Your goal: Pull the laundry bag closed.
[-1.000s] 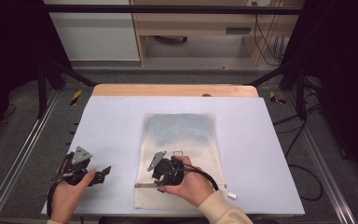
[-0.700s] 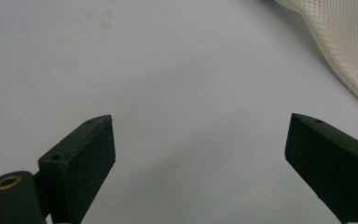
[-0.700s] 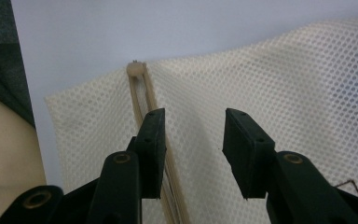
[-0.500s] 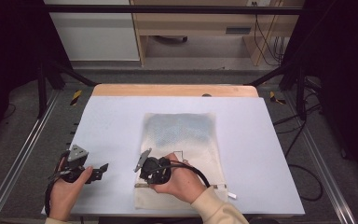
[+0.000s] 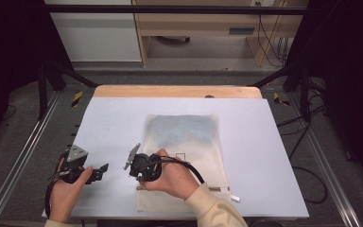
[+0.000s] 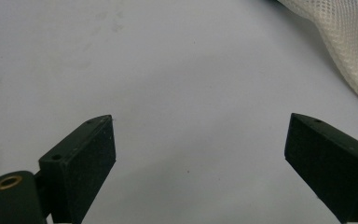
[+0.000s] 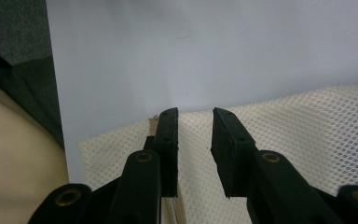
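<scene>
A white mesh bag [image 5: 184,137] lies flat on the table, with something bluish inside its far half. A tan zipper strip [image 5: 215,188] runs along its near end. My right gripper [image 5: 141,180] sits over the bag's near-left corner. In the right gripper view, the right gripper [image 7: 195,114] has just been closing. A narrow gap remains between the pads, and mesh [image 7: 307,135] shows through it. The tan strip's end [image 7: 153,125] lies just outside one pad. My left gripper [image 5: 103,172] rests left of the bag. In its own view, the left gripper [image 6: 200,154] is open wide over bare table.
The pale table top [image 5: 113,123] has a wooden far edge [image 5: 175,91]. A white tag [image 5: 235,198] sticks out at the bag's near-right corner. The bag's edge [image 6: 349,42] shows at the top right of the left gripper view. Dark floor and metal frame rails surround the table.
My right gripper has moved left along the bag's near end to its left corner, and its jaws have narrowed. The left gripper has stayed in place.
</scene>
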A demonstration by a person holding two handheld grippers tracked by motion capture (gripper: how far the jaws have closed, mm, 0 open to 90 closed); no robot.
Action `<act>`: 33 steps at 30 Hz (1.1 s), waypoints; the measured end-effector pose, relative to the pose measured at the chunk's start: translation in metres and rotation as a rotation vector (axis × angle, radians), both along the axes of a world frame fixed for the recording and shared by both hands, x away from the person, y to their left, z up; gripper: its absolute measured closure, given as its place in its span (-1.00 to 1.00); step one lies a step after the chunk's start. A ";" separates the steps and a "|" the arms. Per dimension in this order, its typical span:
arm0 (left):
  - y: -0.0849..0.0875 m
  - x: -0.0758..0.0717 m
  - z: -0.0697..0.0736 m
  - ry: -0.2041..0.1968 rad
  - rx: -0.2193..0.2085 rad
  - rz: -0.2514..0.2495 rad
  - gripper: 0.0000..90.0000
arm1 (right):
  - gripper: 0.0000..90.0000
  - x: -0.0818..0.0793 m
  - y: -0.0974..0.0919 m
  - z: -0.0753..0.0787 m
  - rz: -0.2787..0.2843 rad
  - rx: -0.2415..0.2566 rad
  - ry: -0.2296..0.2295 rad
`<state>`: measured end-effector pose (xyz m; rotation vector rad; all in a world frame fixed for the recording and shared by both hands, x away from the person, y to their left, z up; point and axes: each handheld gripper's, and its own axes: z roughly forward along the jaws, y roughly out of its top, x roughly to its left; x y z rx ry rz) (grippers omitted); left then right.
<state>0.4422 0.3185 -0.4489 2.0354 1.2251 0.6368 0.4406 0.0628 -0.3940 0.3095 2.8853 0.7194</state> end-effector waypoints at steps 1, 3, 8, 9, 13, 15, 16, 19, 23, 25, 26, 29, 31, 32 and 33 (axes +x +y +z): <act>0.000 0.000 0.000 0.002 0.003 0.000 -0.81 | 0.61 0.000 0.001 -0.002 0.005 -0.011 -0.003; -0.001 0.001 0.000 0.007 0.007 0.000 -0.81 | 0.62 0.000 0.003 -0.005 0.001 -0.014 -0.003; 0.001 0.001 0.000 0.008 0.001 0.008 -0.81 | 0.60 -0.003 0.008 -0.010 0.025 -0.021 0.002; 0.001 0.001 0.001 0.004 -0.001 0.010 -0.81 | 0.59 -0.004 0.009 -0.011 0.026 -0.021 0.000; 0.002 0.001 -0.001 0.005 0.011 0.001 -0.81 | 0.59 -0.006 0.013 -0.015 0.039 -0.034 0.010; 0.004 -0.001 -0.003 0.015 0.025 0.004 -0.81 | 0.61 -0.004 0.017 -0.020 0.056 -0.046 0.021; 0.006 -0.002 -0.003 0.016 0.019 0.013 -0.81 | 0.62 -0.004 0.018 -0.021 0.054 -0.054 0.029; 0.008 -0.006 -0.001 0.007 0.002 0.020 -0.81 | 0.63 -0.002 0.019 -0.026 0.055 -0.051 0.052; 0.005 -0.006 -0.001 0.007 0.006 0.016 -0.81 | 0.58 -0.005 0.019 -0.029 0.057 -0.058 0.056; 0.004 -0.005 -0.001 0.012 0.004 0.017 -0.81 | 0.54 -0.007 0.019 -0.031 0.068 -0.066 0.064; 0.004 -0.005 -0.001 0.012 0.006 0.014 -0.81 | 0.55 -0.008 0.018 -0.031 0.067 -0.067 0.066; 0.002 -0.005 -0.001 0.015 0.004 -0.003 -0.80 | 0.56 -0.009 0.019 -0.033 0.070 -0.082 0.066; 0.001 -0.005 -0.002 0.020 0.018 -0.008 -0.80 | 0.59 -0.007 0.019 -0.035 0.057 -0.093 0.064; 0.001 -0.004 -0.003 0.028 0.027 -0.008 -0.79 | 0.63 -0.005 0.019 -0.037 0.058 -0.096 0.066; 0.001 -0.004 -0.003 0.036 0.027 -0.010 -0.79 | 0.70 -0.003 0.019 -0.038 0.058 -0.100 0.068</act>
